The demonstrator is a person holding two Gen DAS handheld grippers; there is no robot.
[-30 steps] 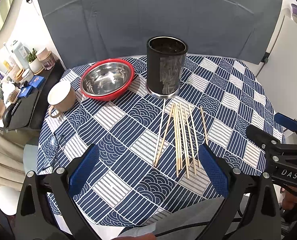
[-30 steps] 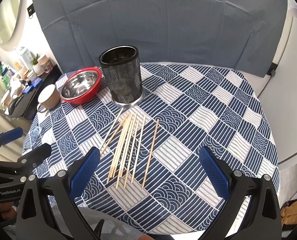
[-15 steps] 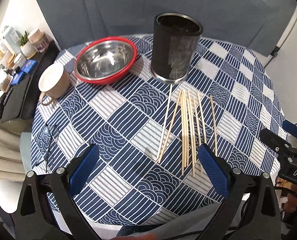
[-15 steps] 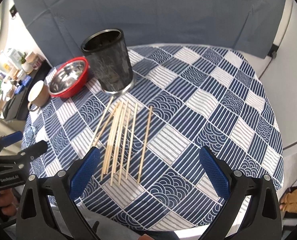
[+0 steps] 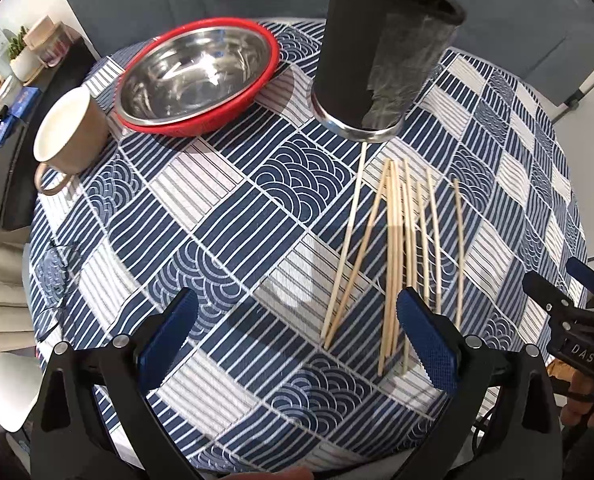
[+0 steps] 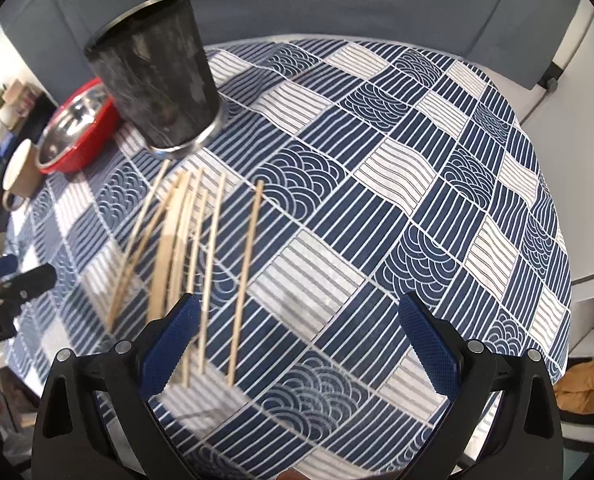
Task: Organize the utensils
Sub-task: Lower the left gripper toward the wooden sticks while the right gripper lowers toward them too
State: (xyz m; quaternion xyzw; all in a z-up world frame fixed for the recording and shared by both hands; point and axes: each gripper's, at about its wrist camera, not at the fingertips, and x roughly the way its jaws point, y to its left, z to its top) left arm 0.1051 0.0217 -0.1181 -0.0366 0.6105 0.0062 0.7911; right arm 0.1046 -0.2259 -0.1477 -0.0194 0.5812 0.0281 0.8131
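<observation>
Left claw: my left claw (image 5: 297,344) hangs spread wide above the near edge of the worktop (image 5: 201,200), with nothing between its blue pads (image 5: 425,344).
Right claw: my right claw (image 6: 297,344) is also spread wide and empty, above the near edge, to the right of the sticks; its left pad (image 6: 169,344) overlaps the near ends of a few of them in the right wrist view, and I cannot tell whether it touches them.
Chopsticks: a loose bundle of wooden chopsticks (image 5: 397,248) lies flat on the blue-and-white patterned cloth, running from just before the holder toward the near edge. Most lie close together, some crossing; one (image 6: 247,280) lies apart on the right side of the bundle.
Holder: a black cylindrical holder (image 5: 381,48) with a metal base stands upright toward the far edge, at the far ends of the sticks. One pale stick nearly reaches its base.
Bowl: a steel bowl in a red rim (image 5: 197,76) sits left of the holder, toward the far left edge.
Mug: a tan mug (image 5: 69,132) with a white inside stands at the left edge, near the bowl.
</observation>
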